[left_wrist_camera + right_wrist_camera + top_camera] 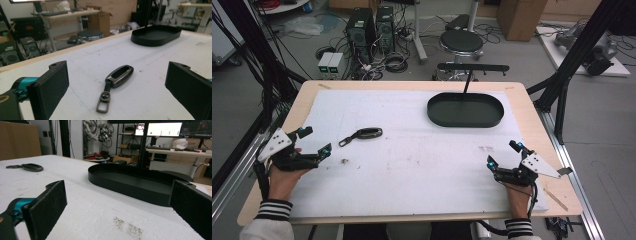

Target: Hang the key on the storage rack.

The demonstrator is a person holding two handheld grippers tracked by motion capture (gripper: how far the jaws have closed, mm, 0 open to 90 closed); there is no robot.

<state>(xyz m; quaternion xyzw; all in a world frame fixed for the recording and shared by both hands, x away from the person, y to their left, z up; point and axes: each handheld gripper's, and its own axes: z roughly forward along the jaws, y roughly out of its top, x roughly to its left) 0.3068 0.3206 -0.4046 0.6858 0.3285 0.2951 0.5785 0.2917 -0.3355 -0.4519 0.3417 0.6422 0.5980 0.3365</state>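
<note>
A dark car key fob [368, 133] with a strap and metal clip lies on the white foam mat [412, 165], left of centre. It sits ahead of my left gripper [315, 140], whose jaws stand wide open and empty; the fob [119, 75] shows between them, a short way off. An empty black oval tray [465, 110] rests at the back right of the mat. Near the front right, my right gripper [504, 154] is open and empty, facing the tray [135, 182], with the fob [32, 167] far to the left.
The wooden table [532, 100] edges frame the mat. A black bar stand [472, 67] rises behind the tray. Beyond the table are a stool [461, 41], computer towers [362, 27] and floor cables. A small dark smudge [345, 161] marks the mat near the left gripper.
</note>
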